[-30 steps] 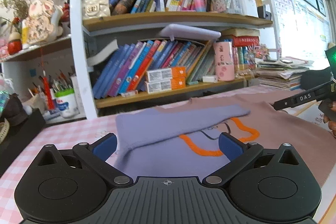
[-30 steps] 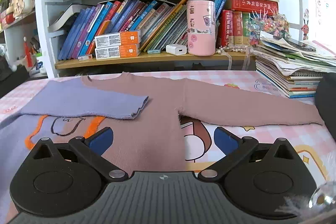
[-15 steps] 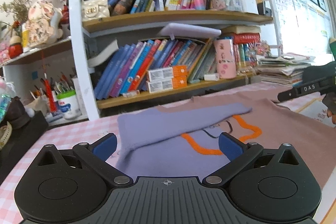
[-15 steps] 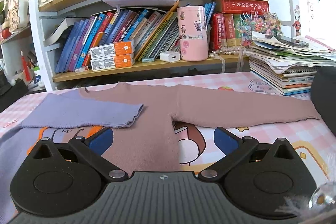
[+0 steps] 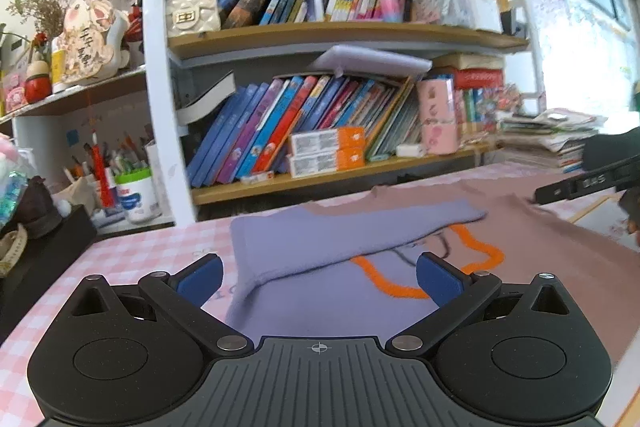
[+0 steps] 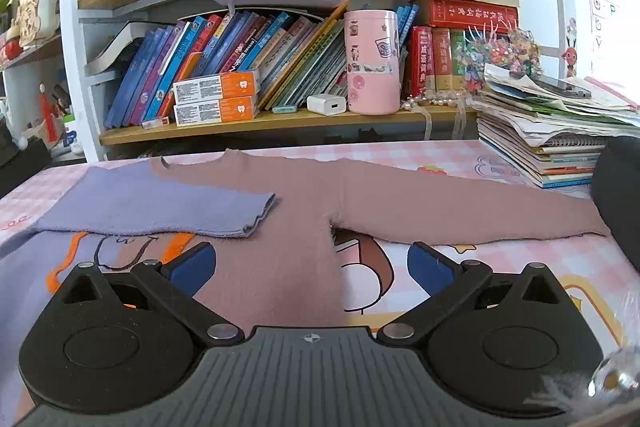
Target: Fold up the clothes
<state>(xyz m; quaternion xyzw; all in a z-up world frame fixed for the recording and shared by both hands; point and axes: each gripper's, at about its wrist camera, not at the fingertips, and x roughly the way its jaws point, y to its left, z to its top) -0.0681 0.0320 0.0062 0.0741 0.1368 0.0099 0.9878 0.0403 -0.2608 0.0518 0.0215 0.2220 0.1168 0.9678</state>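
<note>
Clearly the sweater [image 6: 280, 227] lies flat on the desk [image 6: 500, 267], its unfolded mauve sleeve [image 6: 460, 211] stretching sideways from the body toward the book stack; the right tool [image 6: 310, 267], wide and empty, is nearer than the equally wide left tool [image 5: 320, 277]

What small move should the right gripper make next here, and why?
Probably carry the right gripper, open and empty, out to the cuff of the mauve sleeve and grip it. The purple sleeve already lies folded across the sweater's chest, while the mauve one lies stretched out flat.
</note>
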